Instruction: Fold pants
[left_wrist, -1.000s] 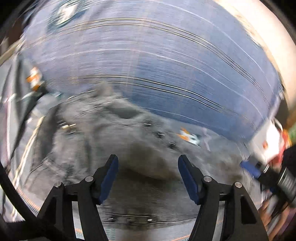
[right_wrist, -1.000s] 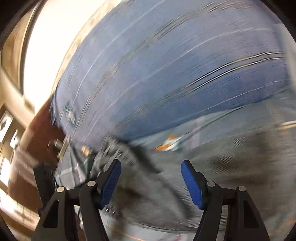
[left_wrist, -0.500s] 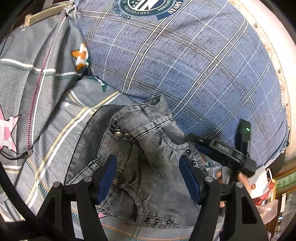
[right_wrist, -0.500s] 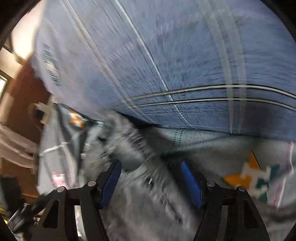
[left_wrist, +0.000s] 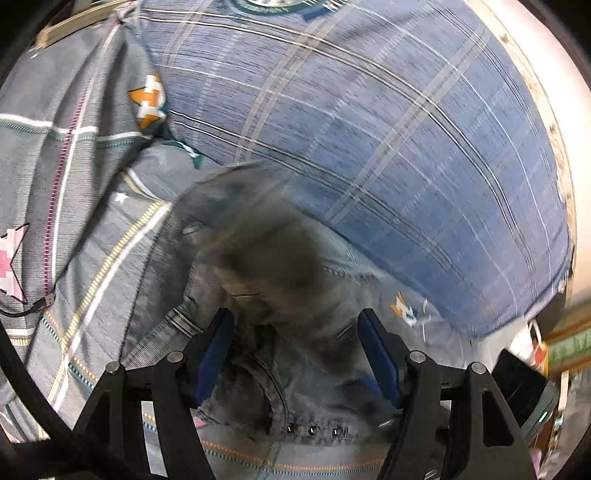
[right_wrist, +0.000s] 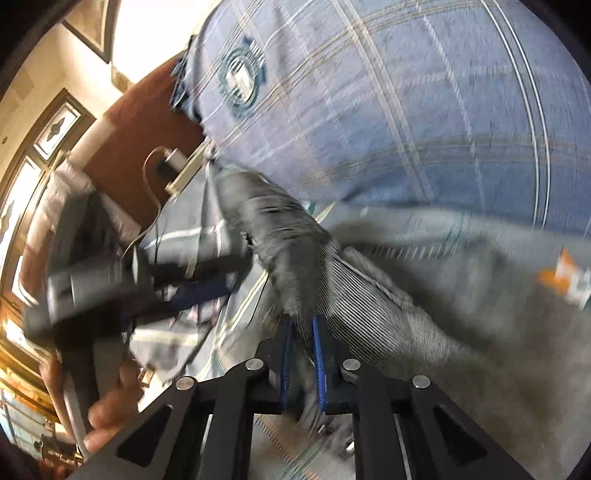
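Grey washed denim pants (left_wrist: 277, 280) lie bunched on the bed, waistband studs near the bottom of the left wrist view. My left gripper (left_wrist: 297, 350) hovers over them, open, its blue pads apart with the cloth lying beneath and between them. In the right wrist view my right gripper (right_wrist: 301, 350) is closing, and its blue pads pinch a fold of the pants (right_wrist: 288, 236), which stretches up and away from them. The left gripper (right_wrist: 203, 288) shows blurred at the left of that view, held by a person's hand (right_wrist: 110, 402).
A blue plaid quilt (left_wrist: 369, 129) bulges behind the pants. Grey bedding with star prints (left_wrist: 55, 147) covers the left side, with a thin cable (left_wrist: 33, 306) on it. A brown headboard (right_wrist: 140, 140) and a white plug stand at the far end.
The right gripper's pads have come together on a fold of the pants and it has swung sideways. In the left wrist view the upper part of the pants now blurs with motion.
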